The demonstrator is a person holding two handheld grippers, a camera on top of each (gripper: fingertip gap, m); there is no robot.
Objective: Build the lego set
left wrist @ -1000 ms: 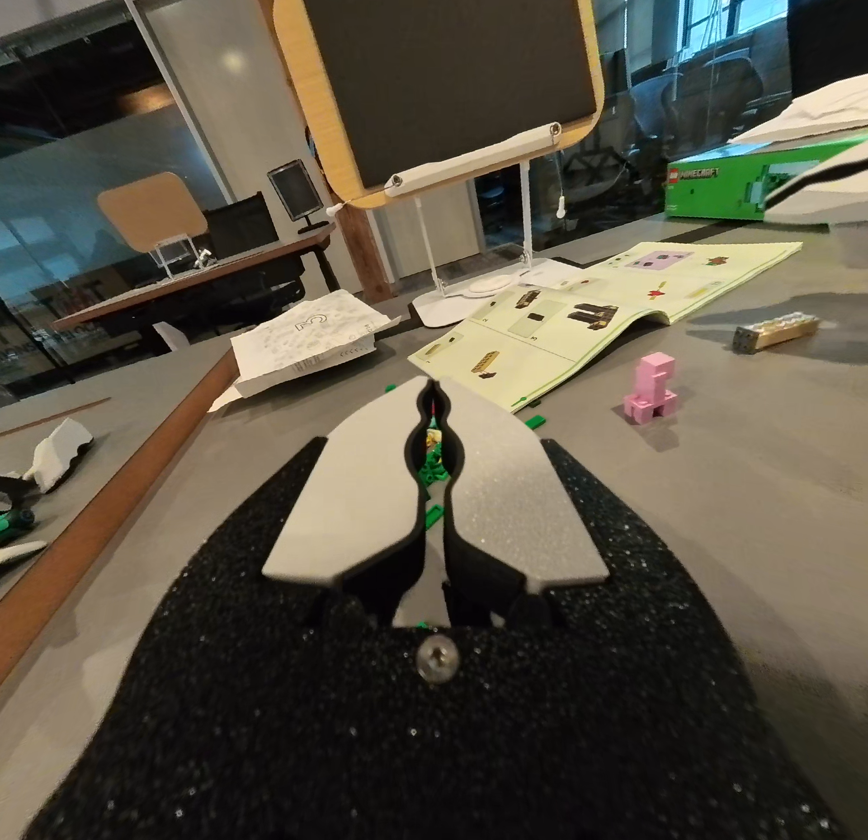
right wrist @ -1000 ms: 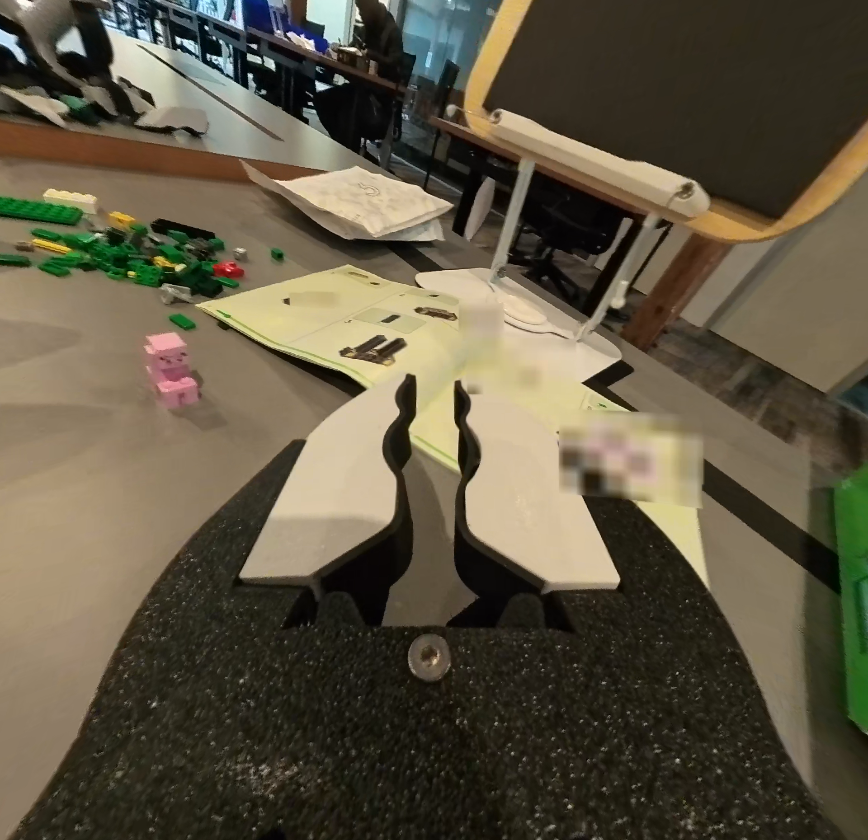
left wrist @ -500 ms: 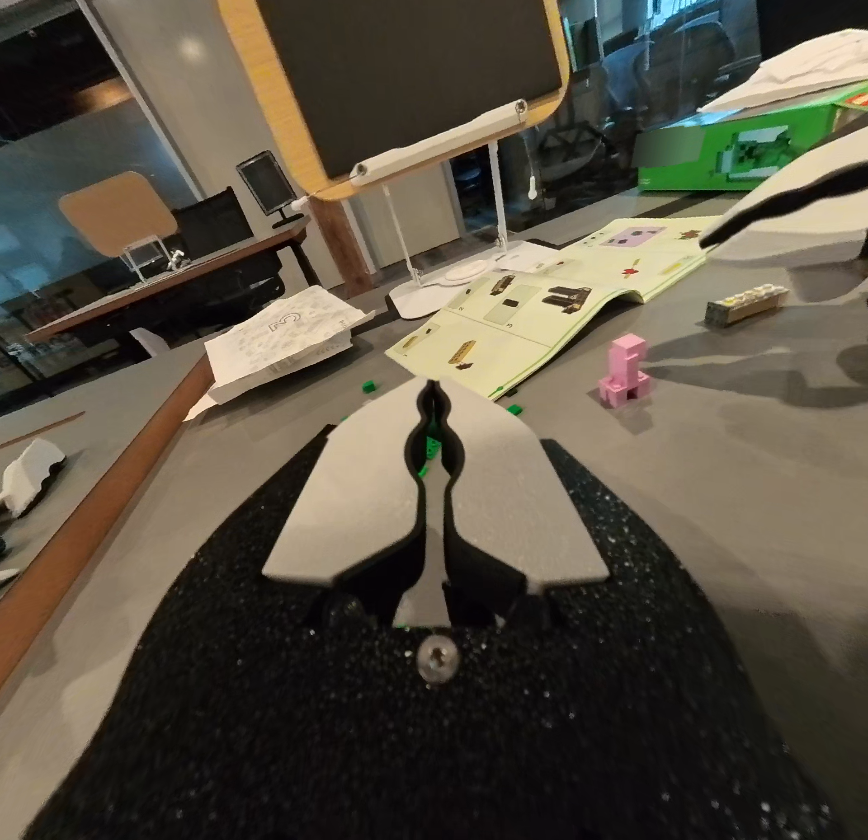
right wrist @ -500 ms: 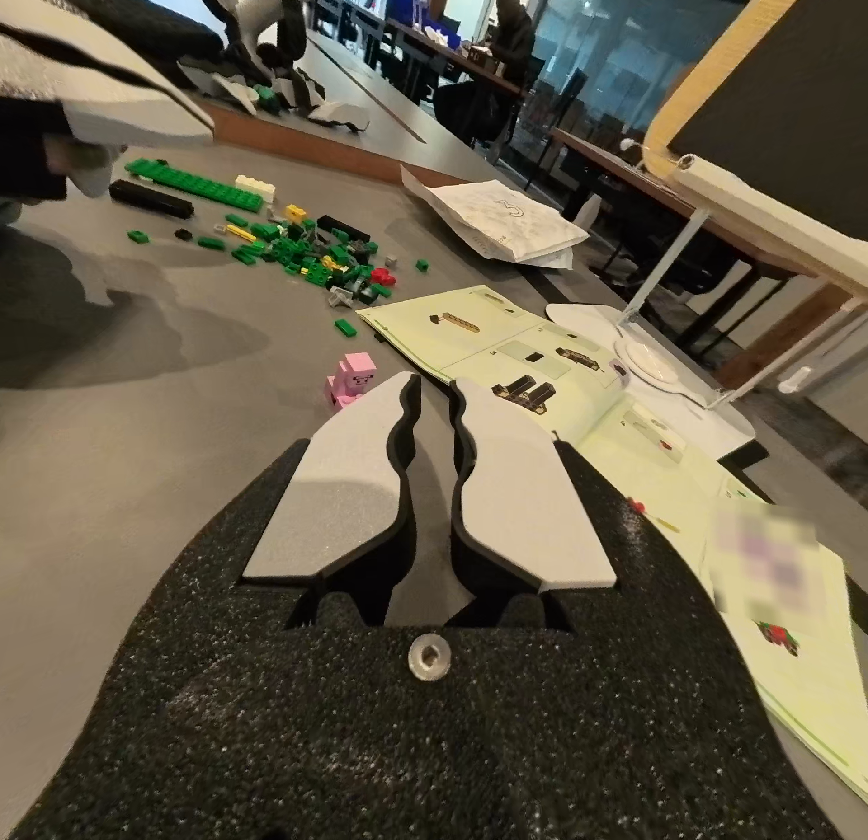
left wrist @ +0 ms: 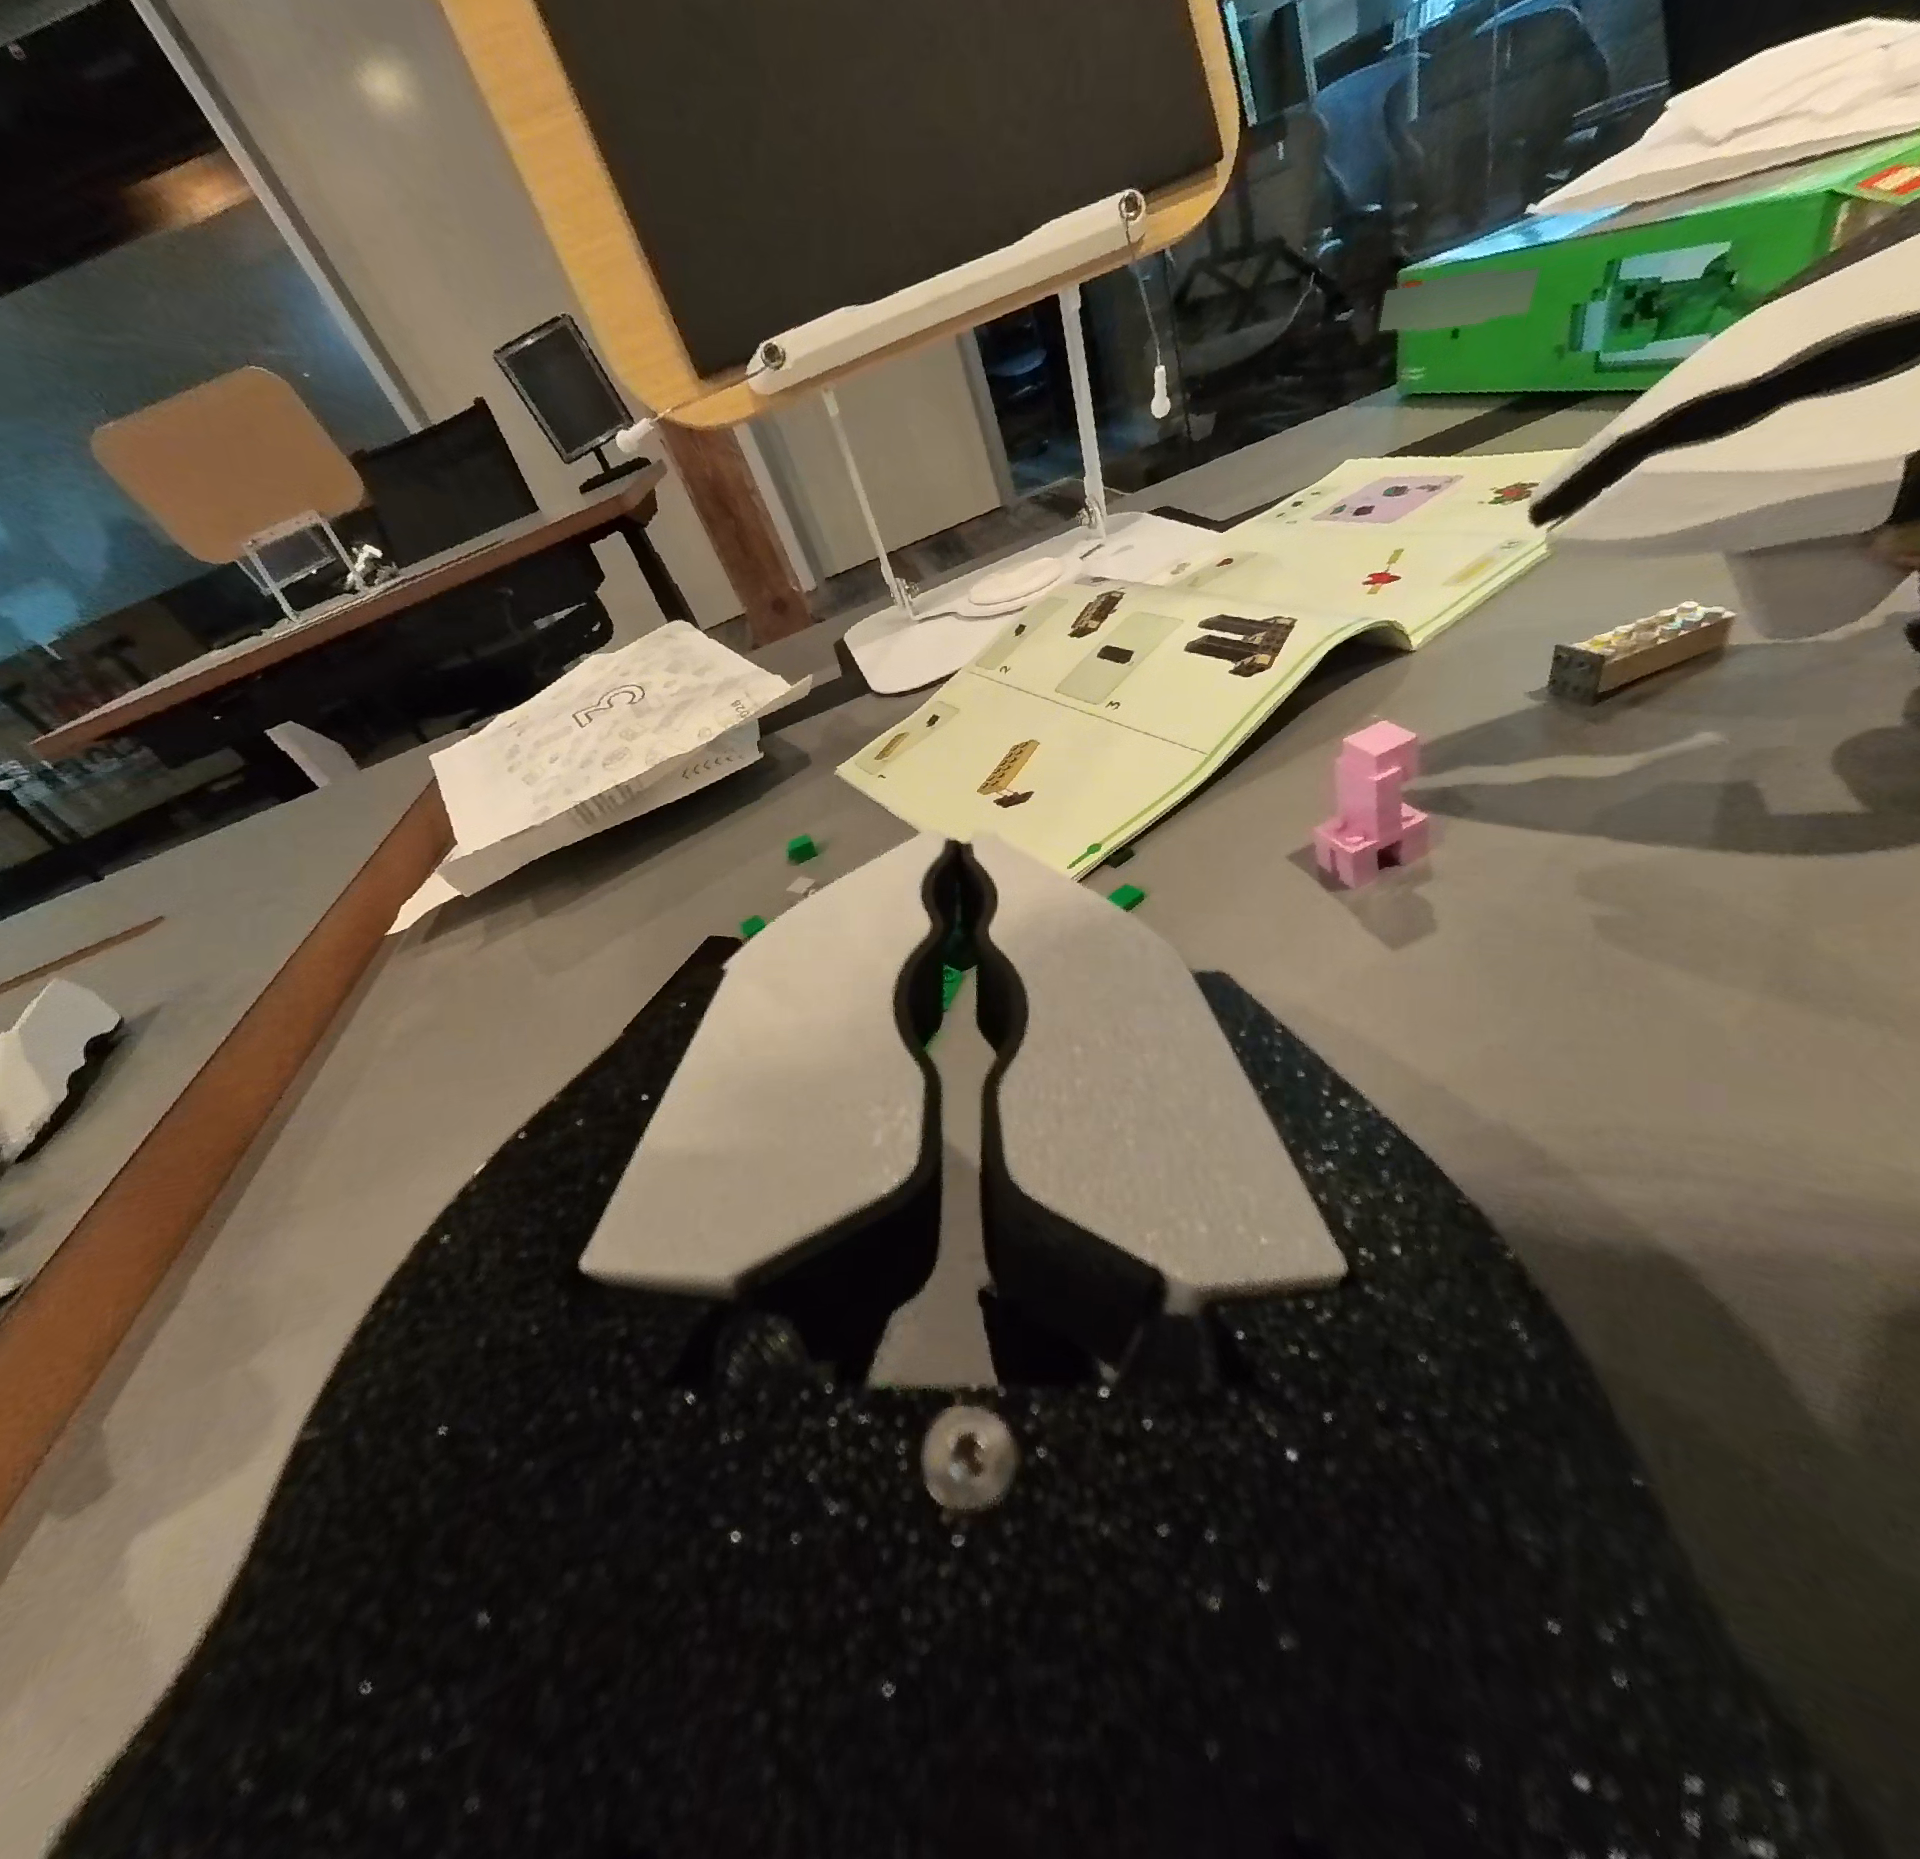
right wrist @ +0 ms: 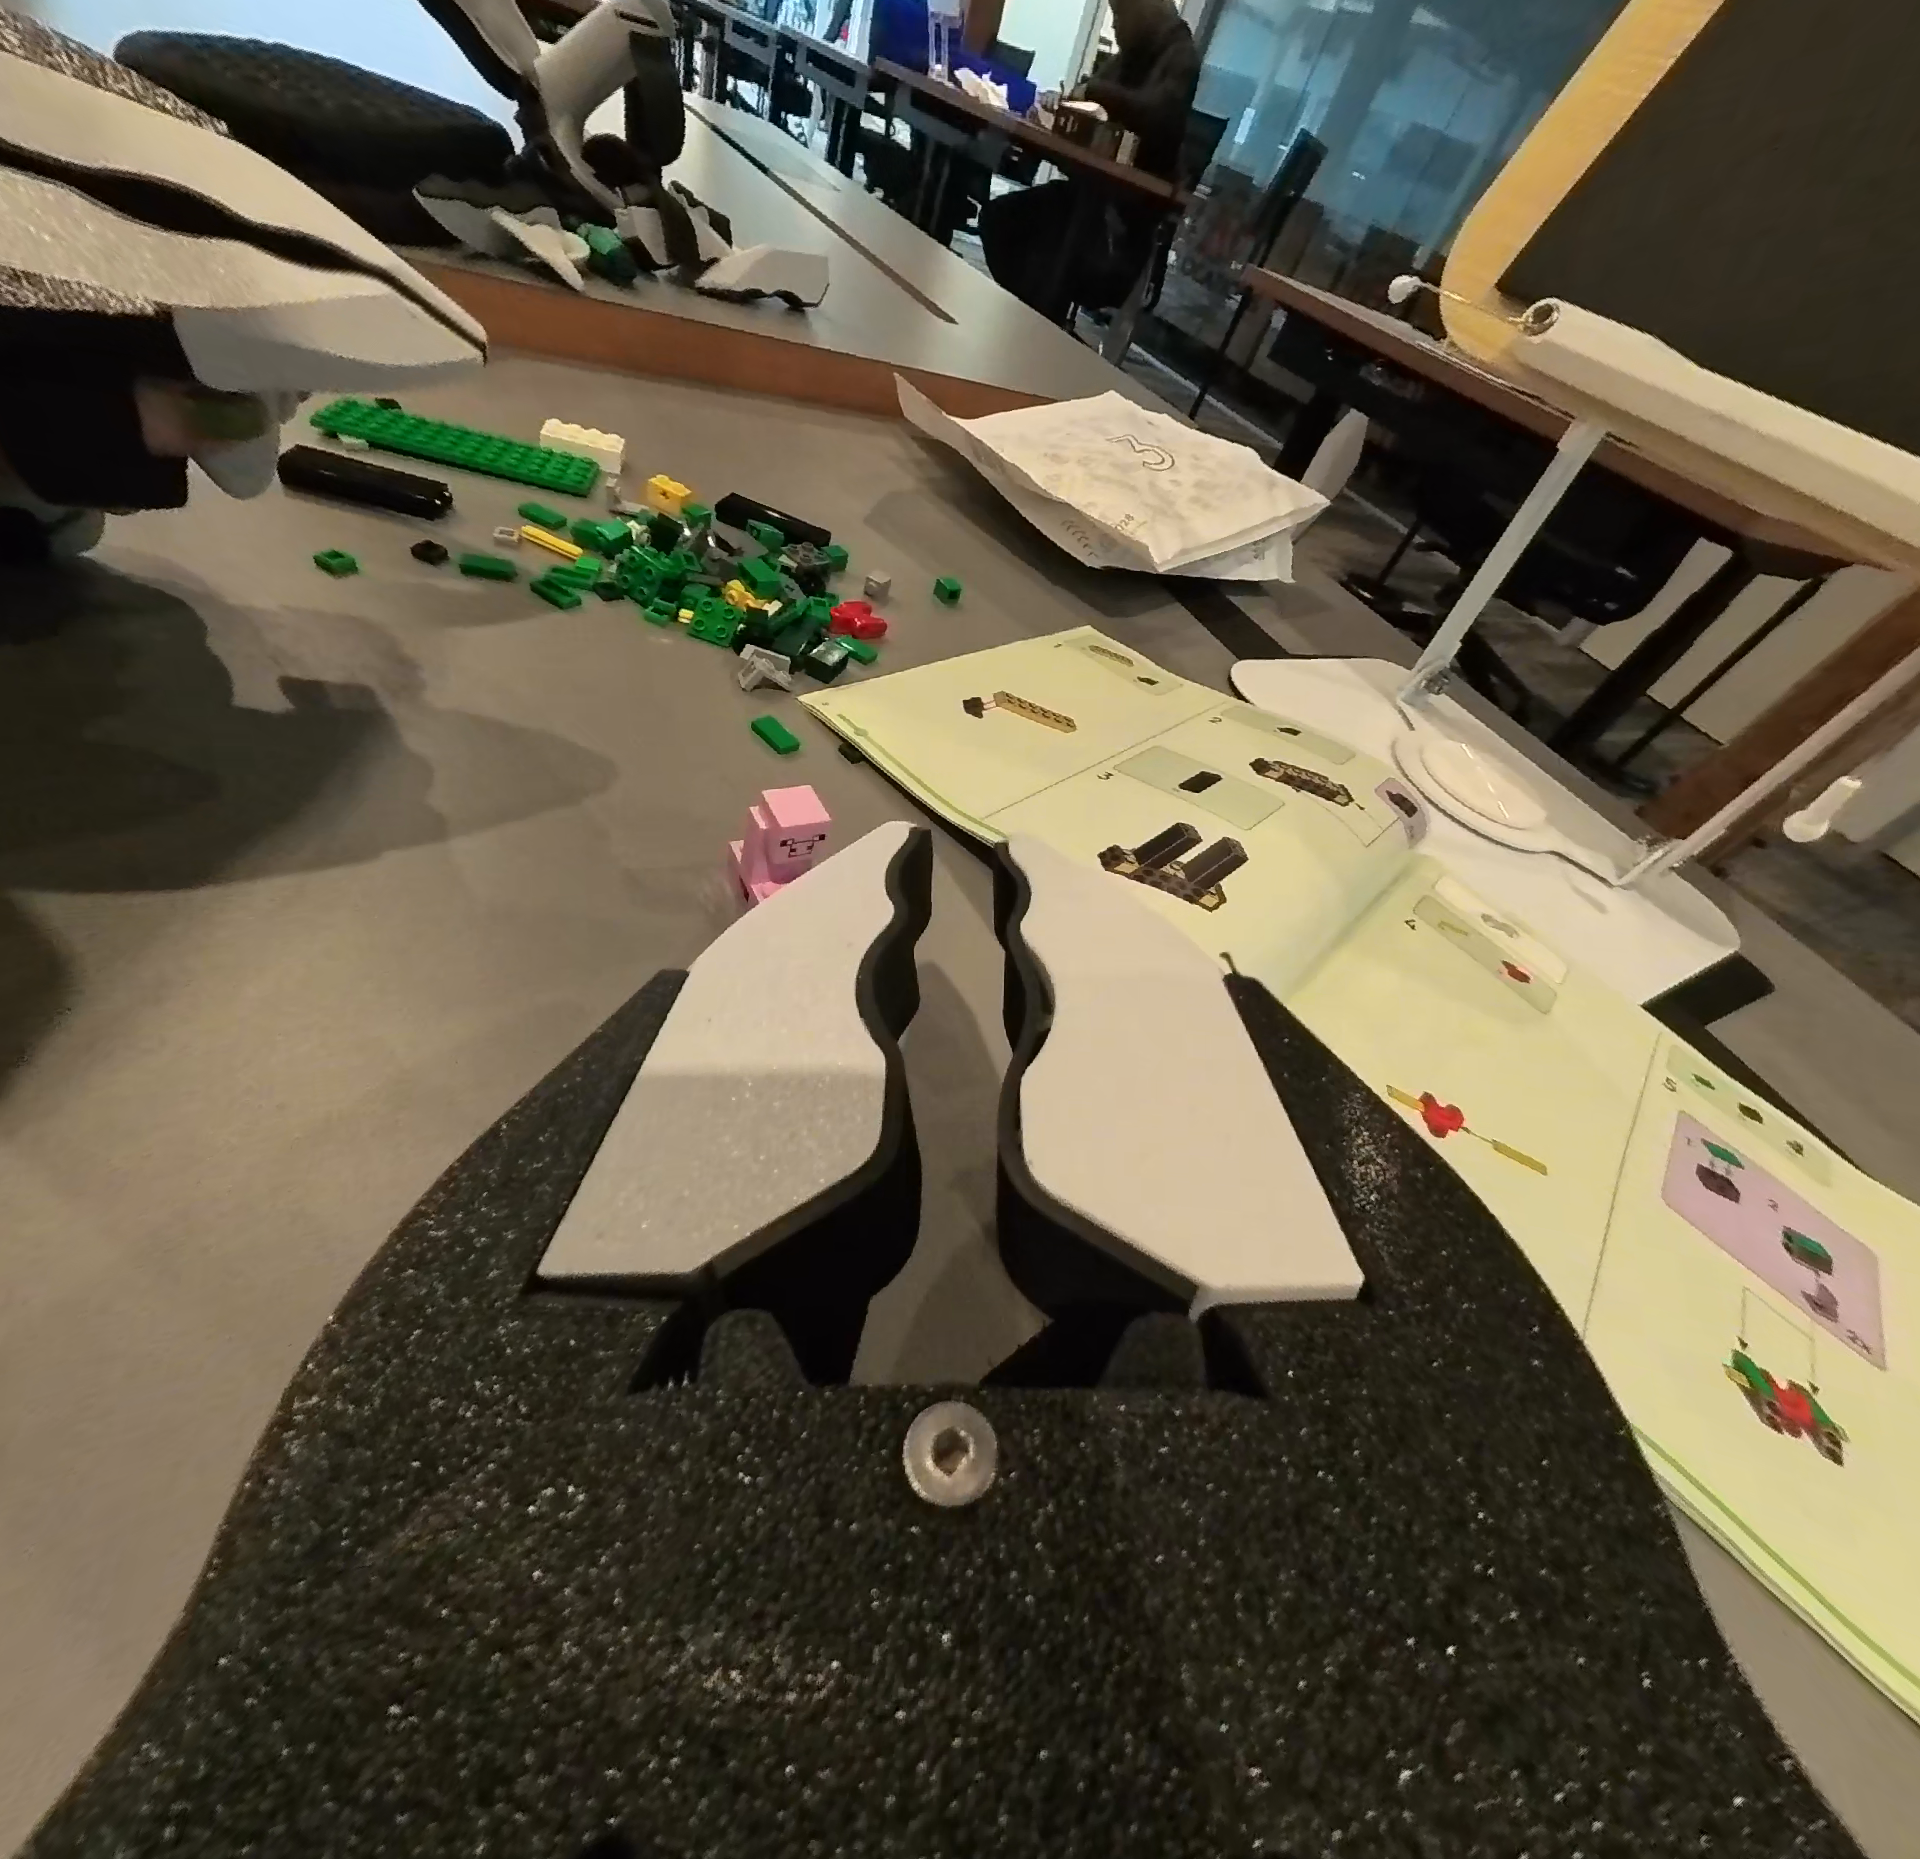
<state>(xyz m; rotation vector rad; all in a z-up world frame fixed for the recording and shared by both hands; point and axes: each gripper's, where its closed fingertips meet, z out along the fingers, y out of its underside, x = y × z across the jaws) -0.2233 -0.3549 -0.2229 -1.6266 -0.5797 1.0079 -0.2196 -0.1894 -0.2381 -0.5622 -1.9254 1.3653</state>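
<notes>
Behind your grey table (left wrist: 1558,1134) stands a wood-rimmed dark board (left wrist: 862,116) on a white stand; beyond it you see desks (right wrist: 1039,157), a seated person (right wrist: 1132,74), and glass walls (left wrist: 125,375).

The right hand-held gripper (right wrist: 958,853), slightly parted and empty, hovers over the desk (right wrist: 312,978) beside the pink pig (right wrist: 781,839) and open instruction booklet (right wrist: 1351,936).
</notes>
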